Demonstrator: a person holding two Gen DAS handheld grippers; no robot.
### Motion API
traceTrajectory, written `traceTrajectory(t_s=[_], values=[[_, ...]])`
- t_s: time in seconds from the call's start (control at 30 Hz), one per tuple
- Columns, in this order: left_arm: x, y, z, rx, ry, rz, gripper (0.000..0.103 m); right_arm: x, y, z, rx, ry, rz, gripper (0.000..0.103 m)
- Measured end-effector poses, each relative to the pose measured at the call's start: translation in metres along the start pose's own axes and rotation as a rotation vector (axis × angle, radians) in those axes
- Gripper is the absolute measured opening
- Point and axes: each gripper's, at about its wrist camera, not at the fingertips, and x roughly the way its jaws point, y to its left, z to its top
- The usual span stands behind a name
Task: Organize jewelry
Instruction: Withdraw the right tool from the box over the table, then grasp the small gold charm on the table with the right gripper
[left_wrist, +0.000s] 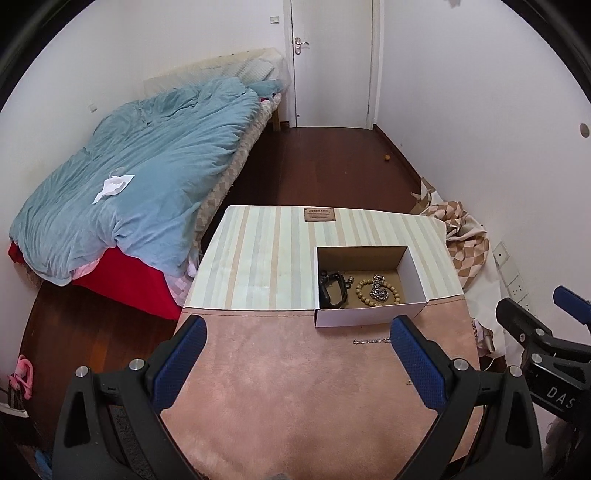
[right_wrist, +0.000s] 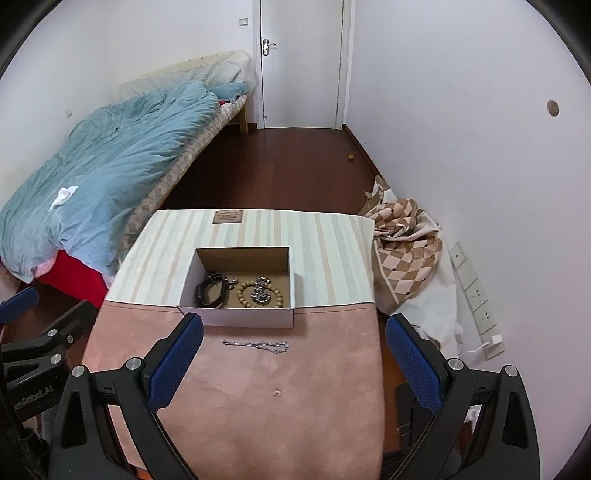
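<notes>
An open white cardboard box stands on the table. It holds a black watch, a wooden bead bracelet and a silver chain heap. A silver chain lies stretched on the pink cloth just in front of the box. A tiny earring lies nearer. My left gripper and right gripper are both open and empty, held above the pink cloth short of the box.
The table has a pink cloth in front and a striped cloth behind. A bed with a blue duvet stands left. A checkered cloth lies at the right by the wall. A white door is at the back.
</notes>
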Motion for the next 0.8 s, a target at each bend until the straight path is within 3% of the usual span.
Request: traceTrajectory(t_s=[0.13,0.27,0.33,0.37,0.4,0.6,0.8], values=[[0.01,0.001,-0.002,-0.013,-0.001,0.041,0.102,0.02,-0.008,-0.009,0.038,0.054,0.026,0.1],[0.049,-0.002,-0.023,-0.009,0.063,0.081,0.102,0.068,-0.018,-0.041,0.085,0.161,0.041,0.099],[0.072,-0.004,-0.04,-0.001,0.116,0.096,0.102,0.099,-0.022,-0.067,0.108,0.224,0.051,0.08],[0.088,-0.005,-0.051,0.007,0.155,0.109,0.102,0.112,-0.023,-0.079,0.114,0.258,0.045,0.063],[0.099,-0.006,-0.059,0.013,0.19,0.117,0.102,0.123,-0.025,-0.089,0.122,0.287,0.047,0.056],[0.158,0.0,-0.109,0.023,0.374,0.156,0.102,0.173,-0.026,-0.138,0.17,0.346,0.079,0.056],[0.175,0.007,-0.118,0.01,0.416,0.167,0.102,0.184,-0.008,-0.144,0.118,0.294,0.08,0.056]])
